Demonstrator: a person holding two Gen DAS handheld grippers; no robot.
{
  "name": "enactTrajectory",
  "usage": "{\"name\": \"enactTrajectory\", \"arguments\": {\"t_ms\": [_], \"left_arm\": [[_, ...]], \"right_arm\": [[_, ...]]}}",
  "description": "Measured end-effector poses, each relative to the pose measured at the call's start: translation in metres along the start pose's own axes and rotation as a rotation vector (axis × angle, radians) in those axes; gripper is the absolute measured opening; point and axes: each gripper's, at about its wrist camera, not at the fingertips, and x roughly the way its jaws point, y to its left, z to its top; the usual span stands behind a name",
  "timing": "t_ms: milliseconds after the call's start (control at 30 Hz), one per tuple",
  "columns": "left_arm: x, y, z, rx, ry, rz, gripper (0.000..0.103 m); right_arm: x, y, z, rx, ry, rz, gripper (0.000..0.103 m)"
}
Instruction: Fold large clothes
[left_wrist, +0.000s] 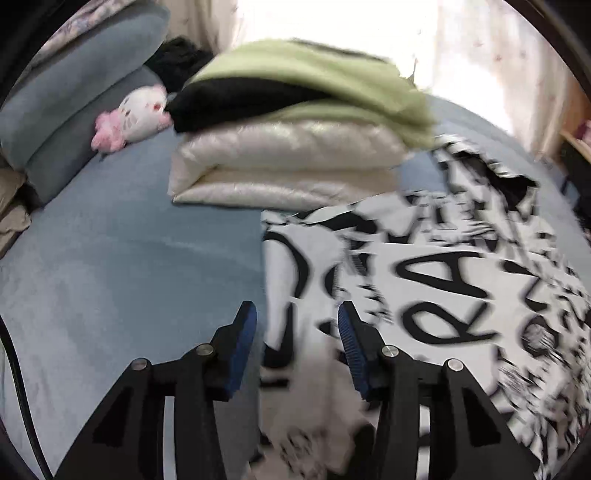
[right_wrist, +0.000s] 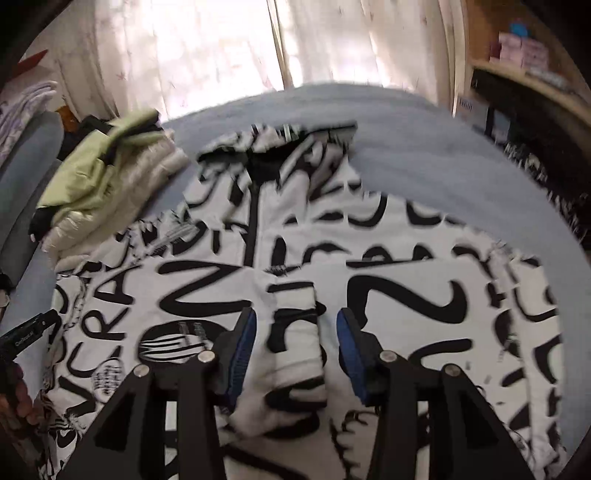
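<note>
A large white jacket with black lettering (right_wrist: 332, 258) lies spread on the blue bed (right_wrist: 443, 147), collar at the far end. In the left wrist view the jacket (left_wrist: 424, 288) fills the right half. My left gripper (left_wrist: 297, 325) is open over the jacket's left edge, with fabric between the jaws. My right gripper (right_wrist: 295, 328) is open, with a folded sleeve or cuff (right_wrist: 295, 350) lying between its jaws. Both views are motion-blurred.
A stack of folded clothes, cream, black and light green (left_wrist: 295, 140), sits at the far left of the bed (left_wrist: 110, 258). It also shows in the right wrist view (right_wrist: 107, 184). A pink and white plush toy (left_wrist: 133, 118) leans on grey pillows (left_wrist: 74, 96). Curtains (right_wrist: 221, 48) and a shelf (right_wrist: 524, 74) stand behind.
</note>
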Motion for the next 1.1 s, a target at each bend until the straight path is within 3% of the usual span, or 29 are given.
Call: {"name": "enactTrajectory", "arguments": {"t_ms": [133,267,367,433,567,667,767,867,1100], "left_arm": [[-0.025,-0.024,-0.015,0.057,-0.008,-0.018,0.044],[-0.030,-0.048,-0.036,0.044,0.037,-0.081,0.044],[-0.015,-0.057,-0.052,0.047,0.106,-0.059,0.044],[0.000,-0.057,-0.065,0.045,0.163,-0.020,0.044],[0.004,-0.045,-0.068,0.060,0.149,0.003,0.044],[0.005,-0.036,-0.065,0.047,0.159,-0.015,0.039],[0.005,-0.035,-0.064,0.051,0.156,-0.024,0.039],[0.006,-0.039,-0.065,0.067,0.150,-0.003,0.039],[0.007,-0.038,-0.063,0.065,0.152,-0.006,0.039]], "right_arm": [[-0.008,0.038,-0.009,-0.038,0.011,0.093,0.056],[-0.001,0.082,-0.026,-0.095,0.072,0.208,0.056],[0.014,0.105,-0.045,-0.144,0.138,0.226,0.056],[0.022,0.108,-0.056,-0.182,0.166,0.189,0.056],[0.023,0.084,-0.060,-0.194,0.136,0.107,0.056],[0.025,0.040,-0.055,-0.140,0.100,-0.048,0.055],[0.031,-0.011,-0.057,0.011,0.134,-0.062,0.058],[0.030,-0.039,-0.060,0.104,0.139,-0.001,0.058],[0.032,-0.027,-0.063,0.057,0.124,-0.065,0.062]]}}
